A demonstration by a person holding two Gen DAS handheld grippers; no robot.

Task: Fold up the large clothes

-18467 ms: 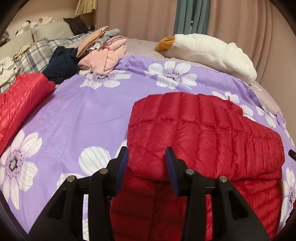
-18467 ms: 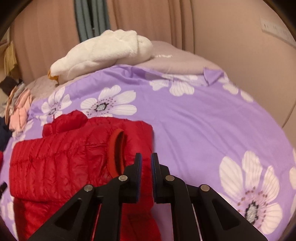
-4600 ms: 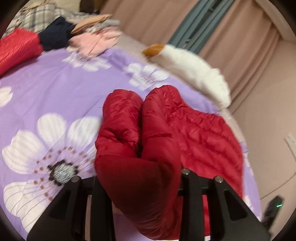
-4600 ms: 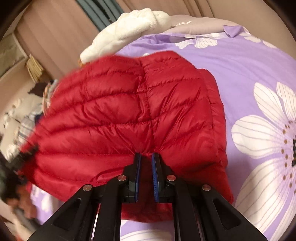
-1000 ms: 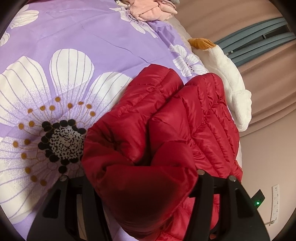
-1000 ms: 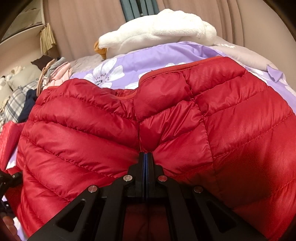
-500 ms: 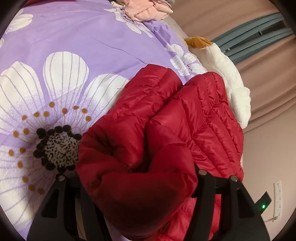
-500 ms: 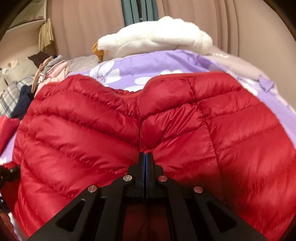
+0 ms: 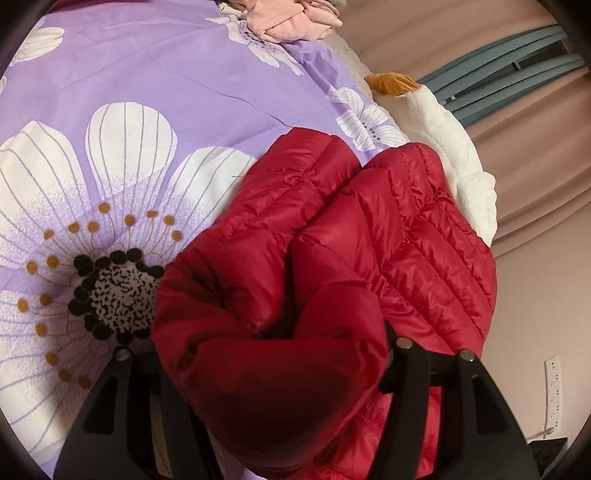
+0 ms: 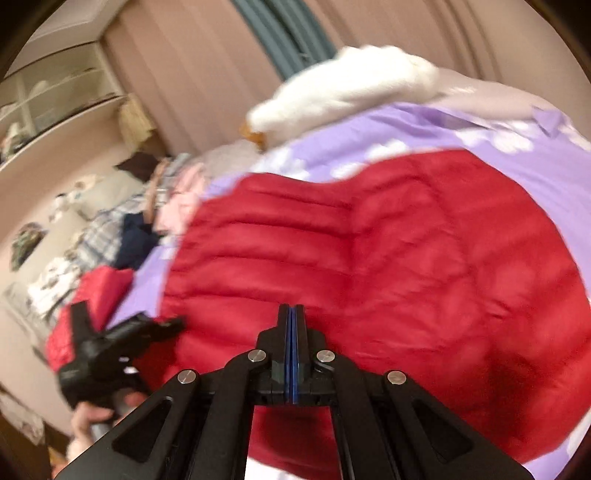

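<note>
On purple bedspread [image 9: 155,74] | left claw [image 9: 266,354] bunches red jacket [image 9: 369,236] | right claw [image 10: 293,321] pressed together, off jacket

We see a purple bedspread [image 9: 177,77] printed with large white flowers; one flower has a dark speckled centre [image 9: 118,295] ringed by orange dots. At its far edge lies a heap of pink clothes [image 9: 291,22]. Beside the bedspread rests a white plush goose [image 9: 454,147] with an orange beak [image 9: 391,83], and behind it hang beige curtains [image 9: 424,33] and a teal curtain [image 9: 517,51]. A wall socket [image 9: 553,391] sits low on the wall. The right wrist view is blurred, but we can make out a plaid cloth [image 10: 99,229], a navy garment [image 10: 136,240], another red padded item [image 10: 99,291] and what may be a glass-fronted cabinet [image 10: 55,96].
</note>
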